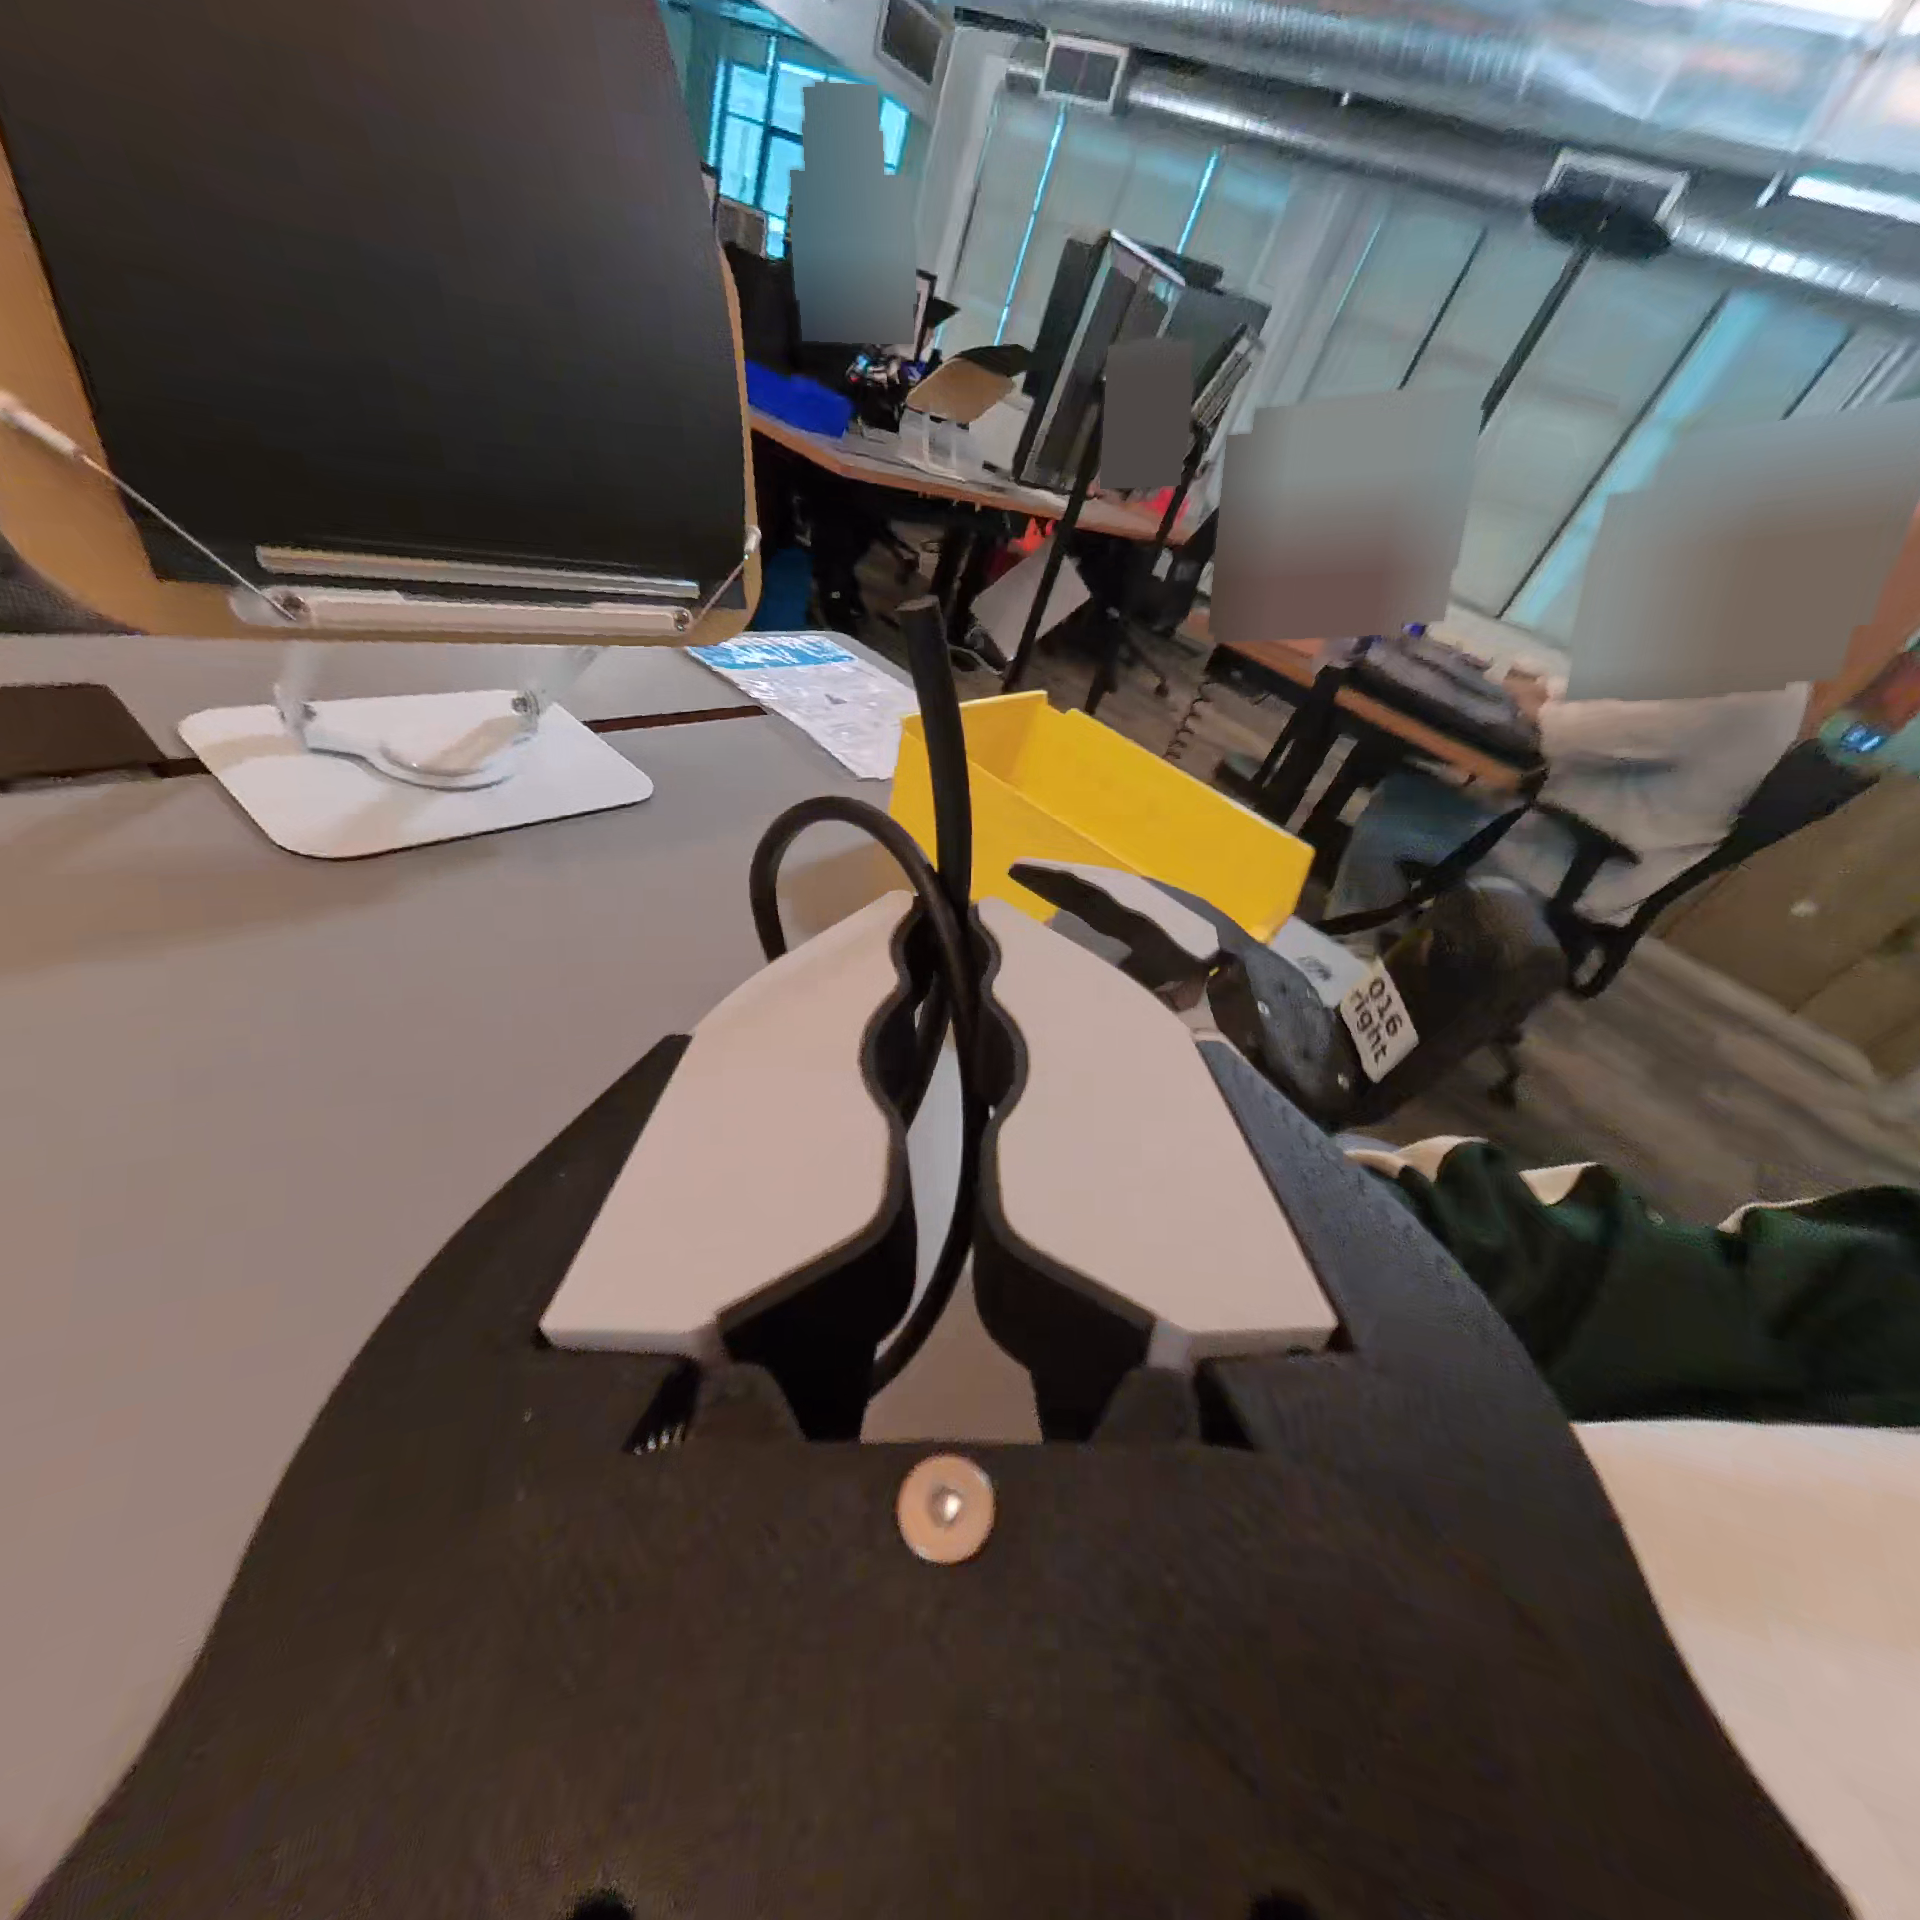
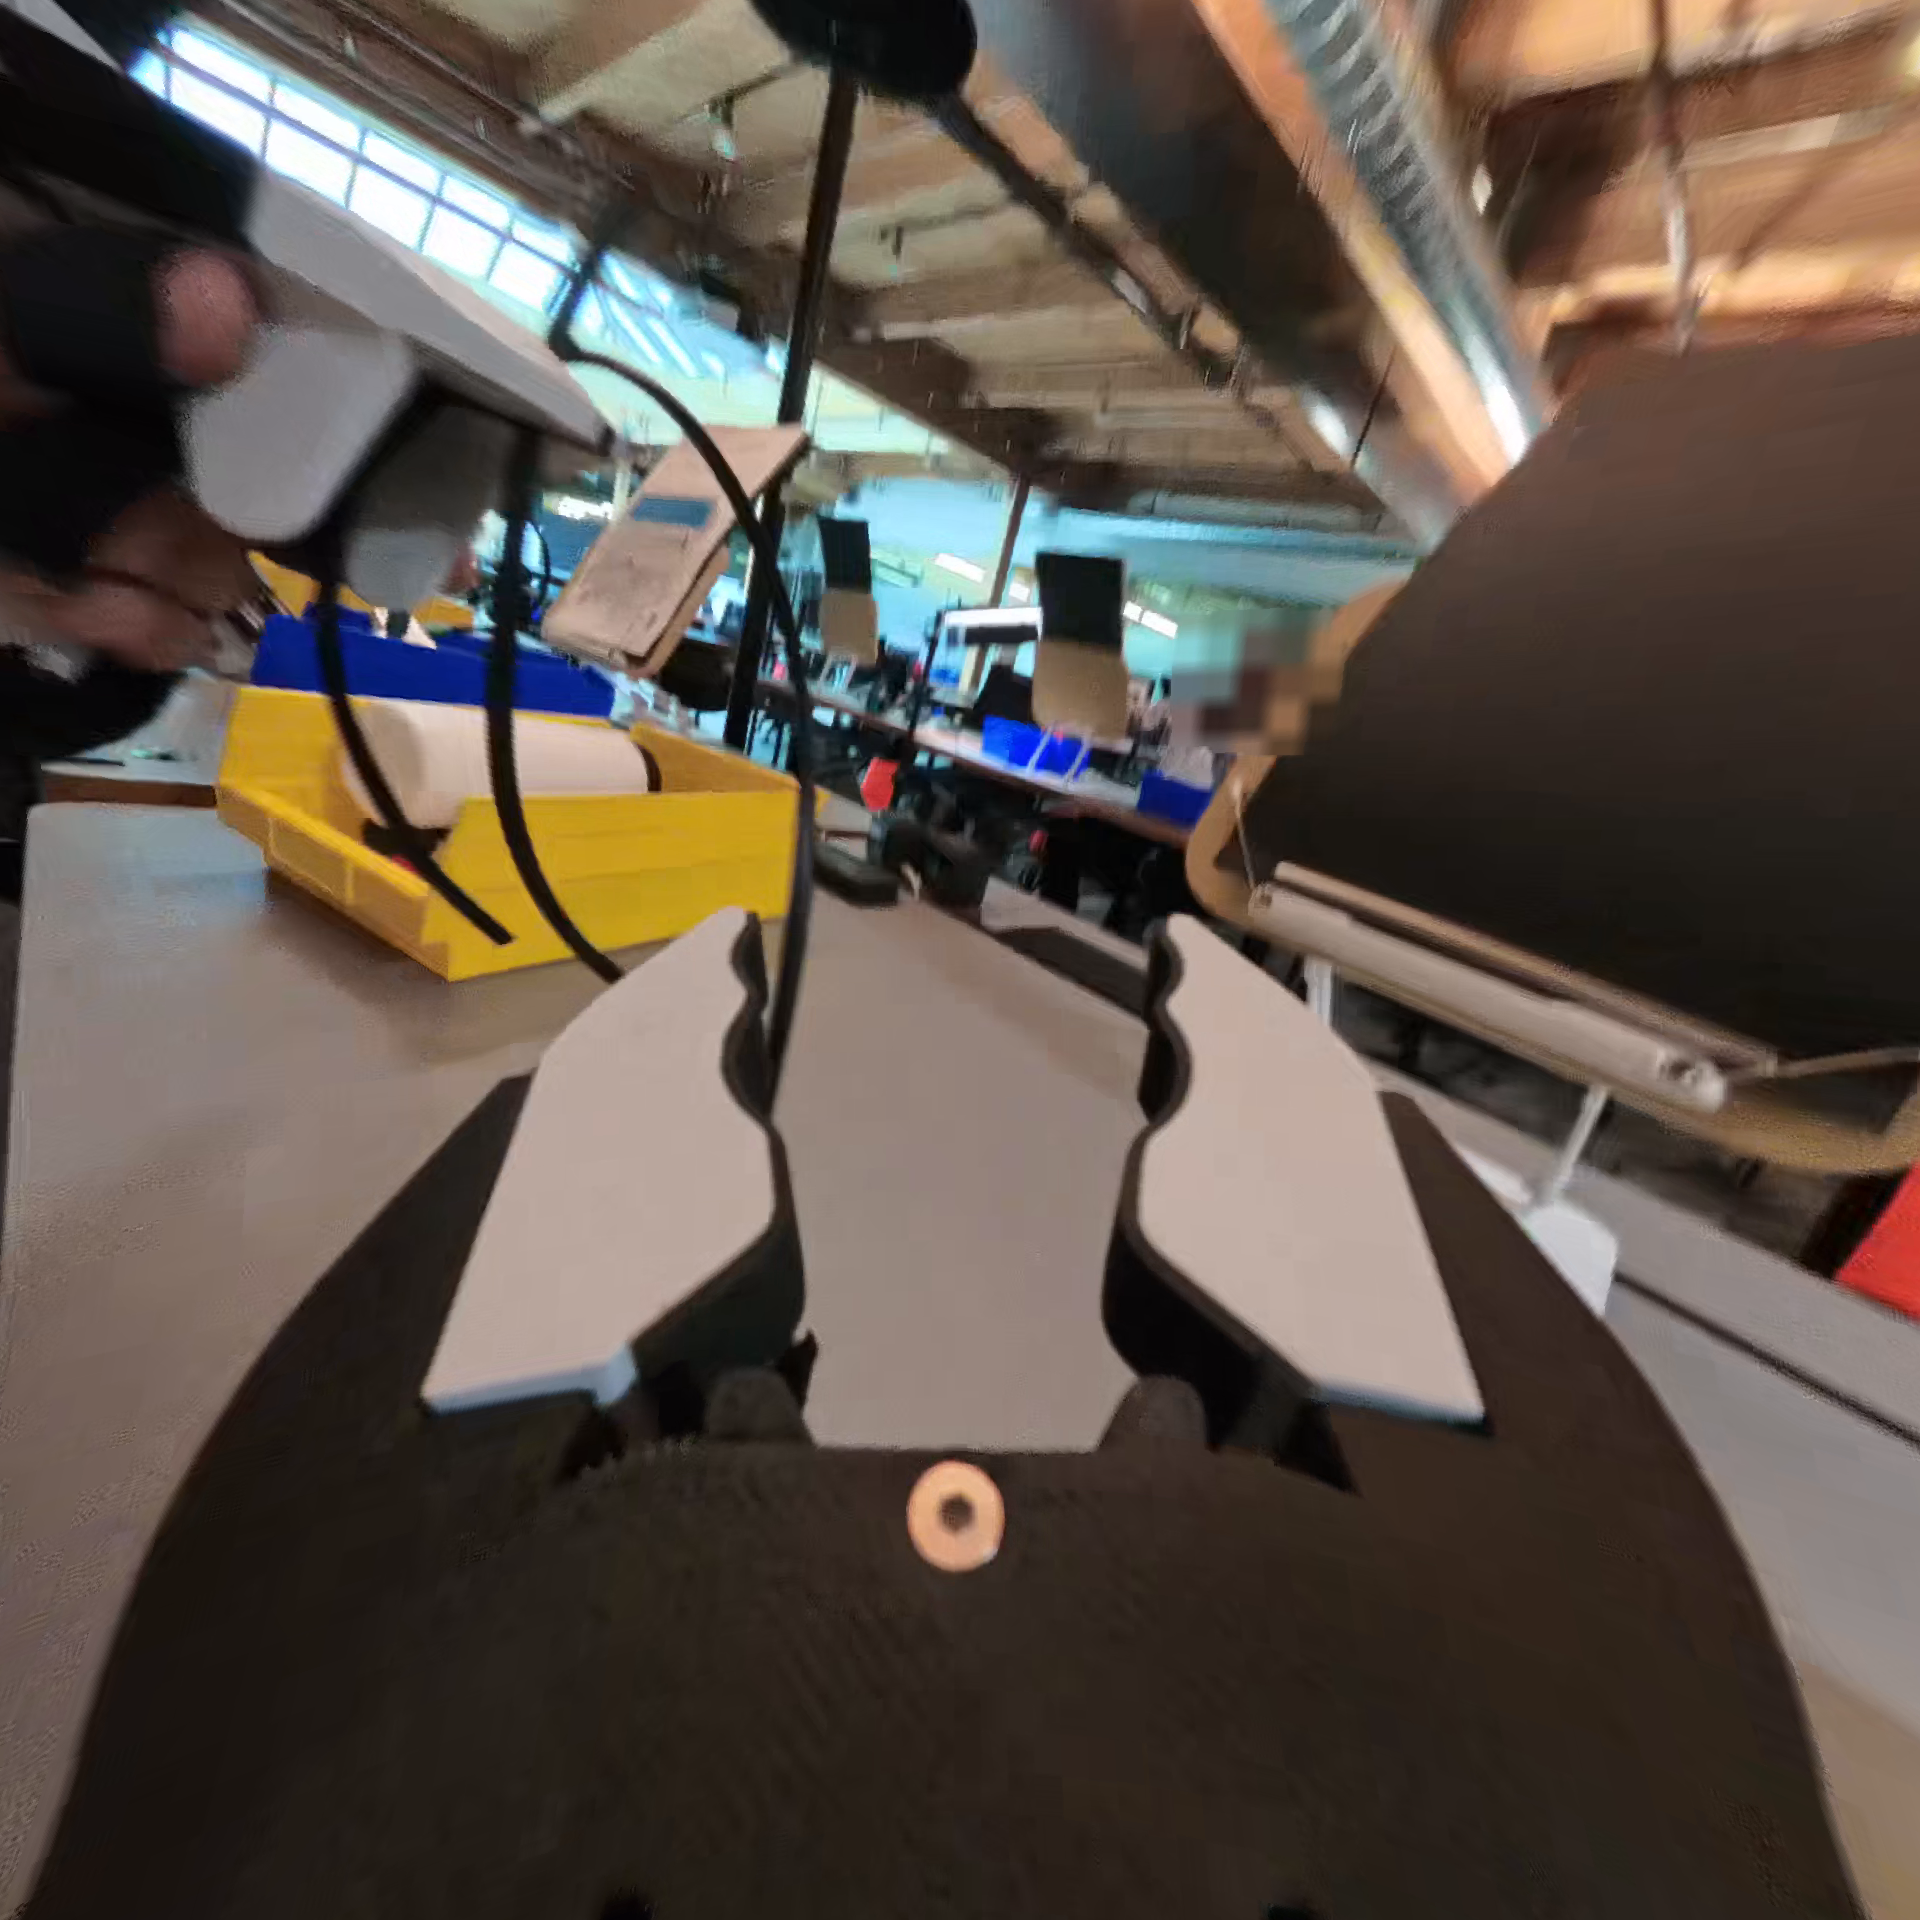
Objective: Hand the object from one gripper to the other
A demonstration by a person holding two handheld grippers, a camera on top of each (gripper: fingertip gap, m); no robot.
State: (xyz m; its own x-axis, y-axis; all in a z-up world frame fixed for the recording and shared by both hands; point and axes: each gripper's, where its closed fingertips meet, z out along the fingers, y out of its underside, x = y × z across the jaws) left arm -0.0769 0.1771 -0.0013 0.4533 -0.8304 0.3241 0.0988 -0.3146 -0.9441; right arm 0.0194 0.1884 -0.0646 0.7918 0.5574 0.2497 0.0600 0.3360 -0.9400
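Black cable (image 1: pixel 940 997) is clamped in the left tongs (image 1: pixel 943 925), frame centre; right tongs (image 2: pixel 951 940) are spread wide, cable beside one finger. Right tongs should be closed on it before the left are released.

Each gripper is built the same: the left gripper (image 1: pixel 940 935) and the right gripper (image 2: pixel 956 997) have a broad matte-black textured body with one silver washer-and-screw set at its middle, and two flat pale-grey fingers (image 2: pixel 623 1153) whose inner edges are lined with wavy black pads. Seen from the left wrist view, the right gripper carries a small white sticker with black print on its black side. A dark green sleeve (image 1: pixel 1683 1299) with a pale cuff sits beside it.
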